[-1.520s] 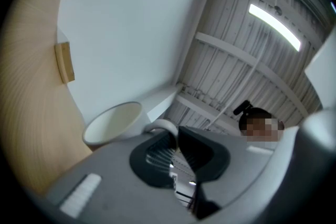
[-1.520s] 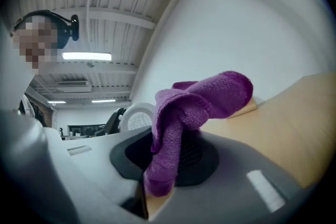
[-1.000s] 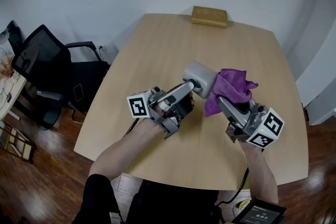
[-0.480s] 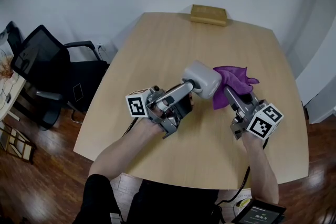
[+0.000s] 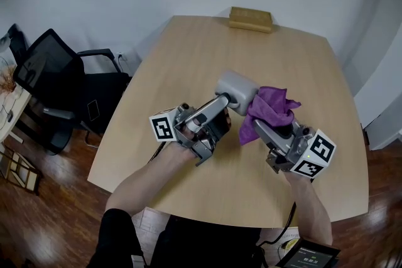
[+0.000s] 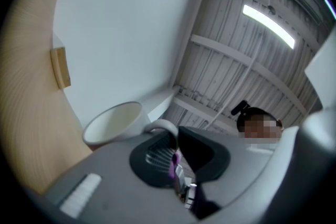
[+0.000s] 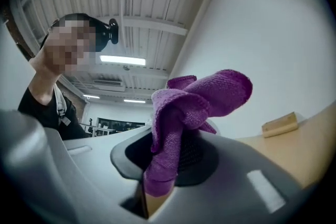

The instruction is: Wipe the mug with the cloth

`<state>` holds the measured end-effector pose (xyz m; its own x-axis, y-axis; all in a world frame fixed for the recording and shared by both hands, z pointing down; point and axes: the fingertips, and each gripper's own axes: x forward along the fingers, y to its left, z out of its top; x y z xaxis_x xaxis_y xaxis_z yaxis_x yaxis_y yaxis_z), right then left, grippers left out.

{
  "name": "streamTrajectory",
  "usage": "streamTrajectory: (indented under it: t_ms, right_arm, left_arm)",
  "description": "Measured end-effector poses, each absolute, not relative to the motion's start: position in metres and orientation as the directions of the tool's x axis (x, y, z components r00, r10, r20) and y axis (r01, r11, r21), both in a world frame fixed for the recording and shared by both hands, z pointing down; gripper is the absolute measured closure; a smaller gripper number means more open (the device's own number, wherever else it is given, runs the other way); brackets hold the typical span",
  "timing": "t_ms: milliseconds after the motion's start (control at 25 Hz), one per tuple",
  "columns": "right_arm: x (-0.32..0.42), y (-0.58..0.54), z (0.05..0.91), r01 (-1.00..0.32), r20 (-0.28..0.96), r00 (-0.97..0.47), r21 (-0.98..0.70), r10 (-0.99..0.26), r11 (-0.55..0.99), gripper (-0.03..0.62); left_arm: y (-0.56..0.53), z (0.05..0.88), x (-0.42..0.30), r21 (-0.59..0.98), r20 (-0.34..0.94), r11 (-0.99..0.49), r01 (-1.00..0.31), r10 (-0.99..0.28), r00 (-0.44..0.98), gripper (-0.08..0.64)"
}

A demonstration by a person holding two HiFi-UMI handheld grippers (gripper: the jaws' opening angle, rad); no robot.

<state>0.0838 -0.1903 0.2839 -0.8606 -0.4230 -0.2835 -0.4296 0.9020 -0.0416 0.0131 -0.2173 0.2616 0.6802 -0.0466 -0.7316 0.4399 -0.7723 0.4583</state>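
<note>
Drawn back toward the lower part of the frame since half a second earlier, the right gripper point(image 5: 260, 130) was seen with its jaws clamped on the purple cloth point(image 5: 267, 110). The cloth was bunched against the right side of the mug point(image 5: 237, 89) and appeared to touch it. The mug was held tilted above the table point(image 5: 188, 53) at mid-frame, gripped only by its handle between the closed jaws of the left gripper point(image 5: 221, 100), which had barely shifted.

A slip was judged the main risk. With the mug carried by the handle alone, sideways pressure from the cloth could have twisted it in the jaws or worked it loose, and a fall onto the wood would have followed. The cloth was pinched by a small fold, so a hard drag across the mug could have pulled it free. Its loose tail, hanging at the lower left of the bunch, could also have caught on the left gripper.

Open room was ample. The mug was kept over the middle of the table, well clear of every edge. A block point(image 5: 250, 19) at the far edge, top of frame, lay well apart, and a chair point(image 5: 56, 81) stood off the table at left.
</note>
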Motion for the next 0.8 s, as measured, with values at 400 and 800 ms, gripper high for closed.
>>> streamTrajectory:
  t_ms: [400,800]
  right_arm:
    - [0.125,-0.247,0.329,-0.631,-0.097,-0.740,-0.246,-0.666,0.736,0.517]
    - [0.108,-0.197,0.282,-0.465,-0.319,-0.824,-0.092,-0.468,0.881,0.517]
  left_arm:
    - [-0.211,0.255,0.017,0.422,-0.715,-0.793,0.440,0.007,0.699,0.514]
    - [-0.221,0.263,0.008,0.432,-0.737,-0.804,0.408,-0.055,0.674,0.514]
